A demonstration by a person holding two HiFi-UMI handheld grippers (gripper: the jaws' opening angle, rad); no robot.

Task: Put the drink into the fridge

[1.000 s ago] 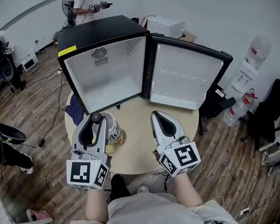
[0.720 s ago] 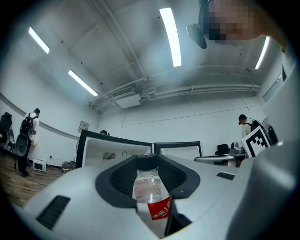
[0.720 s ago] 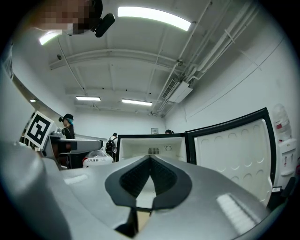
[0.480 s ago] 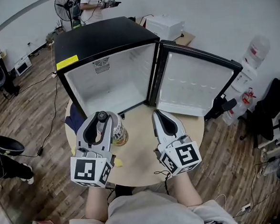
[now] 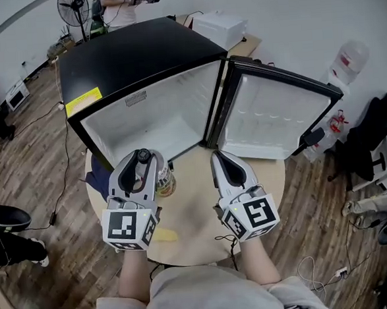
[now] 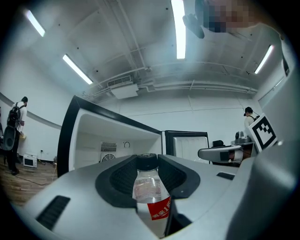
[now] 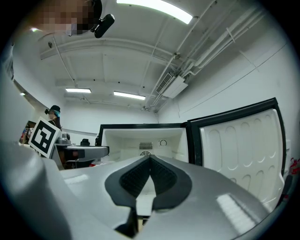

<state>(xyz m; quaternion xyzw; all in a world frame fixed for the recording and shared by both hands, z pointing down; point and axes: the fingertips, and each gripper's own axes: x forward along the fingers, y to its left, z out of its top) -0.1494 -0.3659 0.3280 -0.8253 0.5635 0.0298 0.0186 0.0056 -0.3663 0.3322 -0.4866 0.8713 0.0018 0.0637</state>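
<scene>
The drink is a clear bottle (image 5: 163,180) with a black cap and a red label. My left gripper (image 5: 143,158) is shut on it. In the left gripper view the bottle (image 6: 150,190) stands upright between the dark pads (image 6: 117,180), its cap at their tips. The black fridge (image 5: 134,55) stands just ahead, with its door (image 5: 277,118) swung open to the right and its white inside (image 5: 155,123) bare. My right gripper (image 5: 218,159) hovers beside the left over the round table (image 5: 197,210). In the right gripper view it (image 7: 149,161) is shut on nothing.
A yellow item (image 5: 165,235) lies on the table near me, and a blue cloth (image 5: 96,177) hangs at its left edge. A fan (image 5: 71,6) and a person stand behind the fridge. A white box (image 5: 219,26), a water dispenser (image 5: 351,63) and a chair (image 5: 371,138) are at the right.
Both grippers have moved forward over the table toward the open fridge, the left carrying the bottle with it. The fridge now looms closer in view.
</scene>
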